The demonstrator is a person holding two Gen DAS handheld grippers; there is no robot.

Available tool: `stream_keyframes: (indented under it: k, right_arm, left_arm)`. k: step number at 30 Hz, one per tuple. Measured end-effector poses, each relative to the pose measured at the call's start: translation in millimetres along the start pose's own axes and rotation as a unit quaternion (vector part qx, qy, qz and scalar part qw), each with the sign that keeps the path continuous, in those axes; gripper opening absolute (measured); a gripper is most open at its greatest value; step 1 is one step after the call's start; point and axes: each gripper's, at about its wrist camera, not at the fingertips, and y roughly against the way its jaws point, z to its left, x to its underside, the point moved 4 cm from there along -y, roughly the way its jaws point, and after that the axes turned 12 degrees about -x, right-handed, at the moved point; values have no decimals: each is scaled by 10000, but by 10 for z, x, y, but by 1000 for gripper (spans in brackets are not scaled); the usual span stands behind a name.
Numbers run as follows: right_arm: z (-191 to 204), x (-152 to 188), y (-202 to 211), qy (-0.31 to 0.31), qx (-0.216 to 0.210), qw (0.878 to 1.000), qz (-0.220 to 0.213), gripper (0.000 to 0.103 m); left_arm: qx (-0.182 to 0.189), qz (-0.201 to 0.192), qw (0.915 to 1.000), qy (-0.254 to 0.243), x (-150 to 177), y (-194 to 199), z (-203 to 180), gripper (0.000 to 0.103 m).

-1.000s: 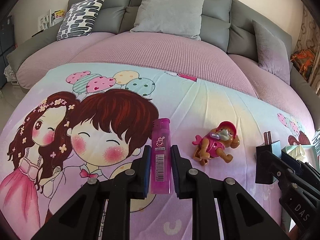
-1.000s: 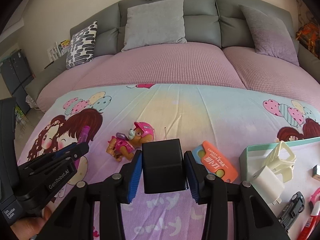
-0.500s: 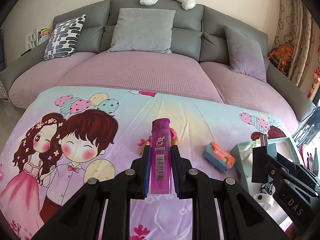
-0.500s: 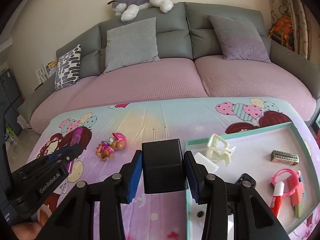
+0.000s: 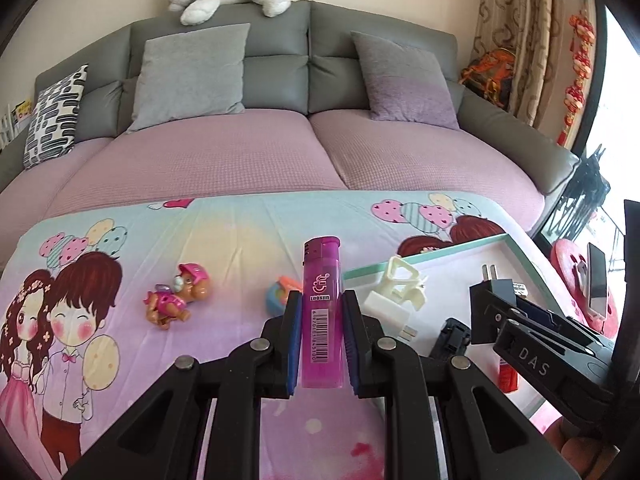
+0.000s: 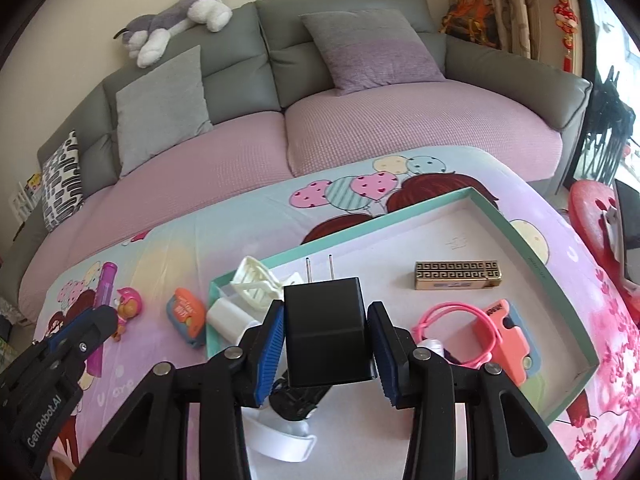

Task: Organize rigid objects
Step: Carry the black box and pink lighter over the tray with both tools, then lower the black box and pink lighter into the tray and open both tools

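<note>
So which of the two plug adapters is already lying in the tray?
The white adapter, lying at the tray's left end by the cream clip; the black adapter is clamped in the right gripper.

lighter (image 5: 322,312): translucent purple | charger (image 6: 328,336): black | tray (image 6: 532,240): teal rim

In the right wrist view the charger (image 6: 326,330) hides much of a black object (image 6: 298,400) beneath it, too covered to name. A white band (image 6: 280,446) is partly behind the gripper frame. The red marker (image 5: 507,374) in the left wrist view shows only a sliver behind the right gripper (image 5: 486,312). The orange case (image 5: 280,294) is half hidden by the lighter (image 5: 322,312).
</note>
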Motion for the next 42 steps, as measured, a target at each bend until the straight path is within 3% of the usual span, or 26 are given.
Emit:
stream_keyframes:
  k: [20,42]
  right_arm:
    - [-531,-84,167,-449,463,9977,-183,45]
    - [-597,-17,20,-446,396,9981,160,45]
  left_arm:
    - [560,132,9949,-830,67,-205,-970,20]
    - [449,408,9929,-1028,211,-374,-1110,20]
